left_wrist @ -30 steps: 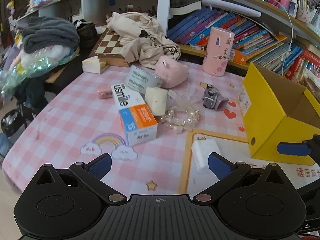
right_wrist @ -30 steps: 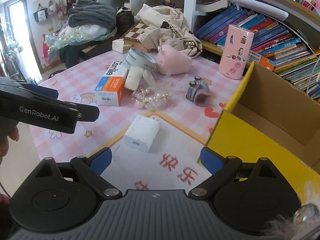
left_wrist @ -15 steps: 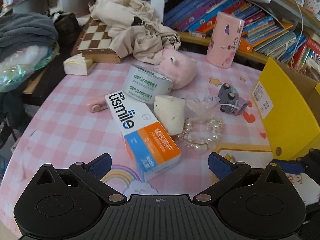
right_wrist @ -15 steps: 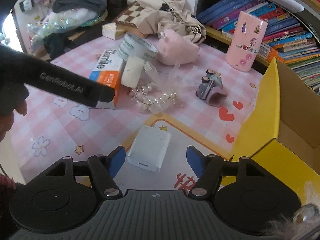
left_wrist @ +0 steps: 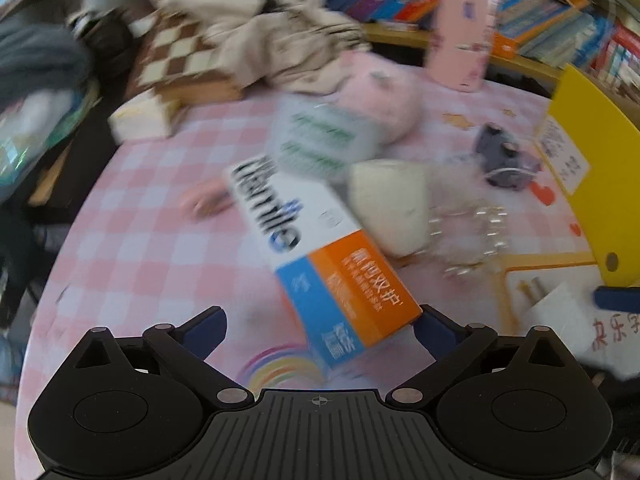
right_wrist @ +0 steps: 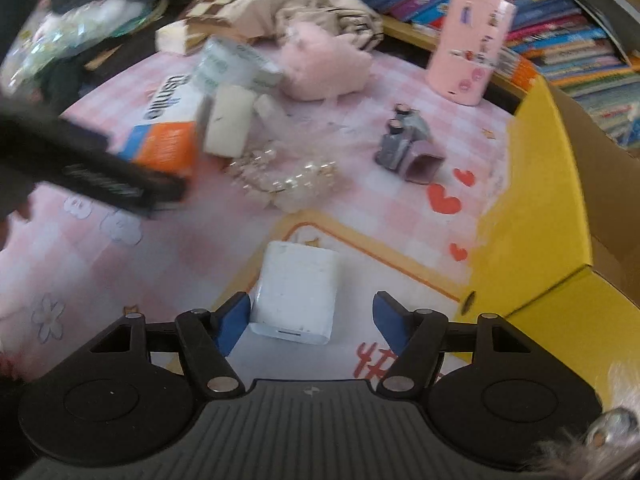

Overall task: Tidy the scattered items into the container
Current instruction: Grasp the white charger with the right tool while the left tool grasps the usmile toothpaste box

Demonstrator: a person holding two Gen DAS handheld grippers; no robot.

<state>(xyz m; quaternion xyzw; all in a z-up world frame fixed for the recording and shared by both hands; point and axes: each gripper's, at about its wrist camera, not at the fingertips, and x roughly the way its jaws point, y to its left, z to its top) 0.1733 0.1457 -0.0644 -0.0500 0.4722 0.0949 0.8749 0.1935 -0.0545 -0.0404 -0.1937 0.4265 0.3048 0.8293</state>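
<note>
Right wrist view is showing me the biggest change: my right gripper point(right_wrist: 310, 320), which was spread wide and set back from the charger point(right_wrist: 297, 290) a second ago, is now sitting narrowed around it, the left pad right at the charger's edge and the right pad standing clear of it with a gap, so I am not yet gripping anything. The charger is lying flat just left of the yellow box point(right_wrist: 532, 216), which is open and waiting. In the left wrist view, my left gripper point(left_wrist: 320, 328) is hanging wide apart and has closed in on the toothpaste box point(left_wrist: 316, 256), whose near corner is now almost reaching the right pad; earlier that box was well ahead of the jaws. The toothpaste box is sitting further left of the yellow box, beyond the beads point(left_wrist: 472, 240). The picture is smeared, so I am judging both hands as moving. For the task, I am reading this as two pickups lining up at once, with nothing in the yellow box that I can see so far.
</note>
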